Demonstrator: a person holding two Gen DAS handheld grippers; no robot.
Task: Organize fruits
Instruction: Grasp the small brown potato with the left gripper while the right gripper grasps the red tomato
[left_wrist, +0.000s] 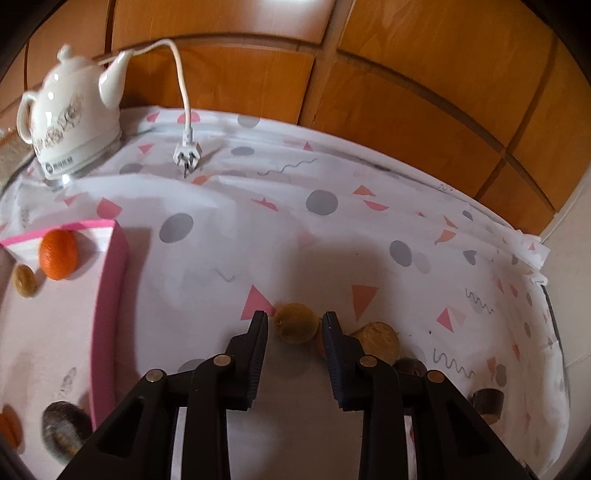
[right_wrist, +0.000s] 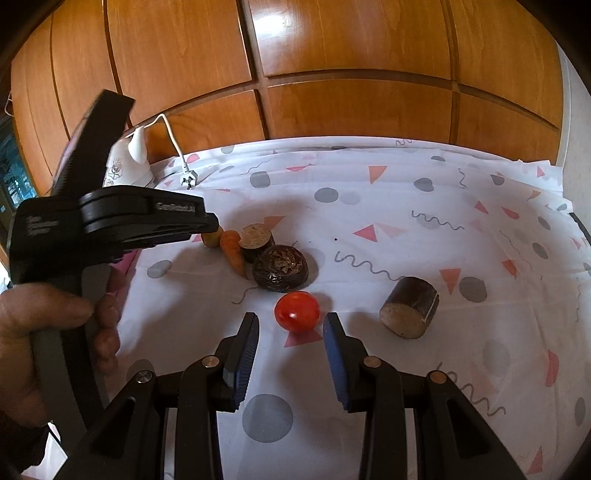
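A small brown kiwi (left_wrist: 295, 325) lies on the patterned cloth between the fingertips of my left gripper (left_wrist: 294, 321). The jaws stand narrow, a sliver of cloth shows beside the left finger, and the pads do not press the fruit. From the right wrist view, the left gripper (right_wrist: 214, 227) tips reach only the top of the kiwi (right_wrist: 212, 240). My right gripper (right_wrist: 291, 318) stands open and holds nothing; a red tomato (right_wrist: 297, 312) lies just beyond its tips. The pink box (left_wrist: 109, 295) at left holds an orange (left_wrist: 58, 254) and other fruit.
A carrot (right_wrist: 233, 251), two dark cylinders with tan cut ends (right_wrist: 256, 240) (right_wrist: 410, 312) and a dark wrinkled ball (right_wrist: 280, 269) lie mid-table. A white kettle (left_wrist: 70, 118) and its loose plug (left_wrist: 187, 153) sit at the back left. A person's hand (right_wrist: 33, 332) holds the left gripper.
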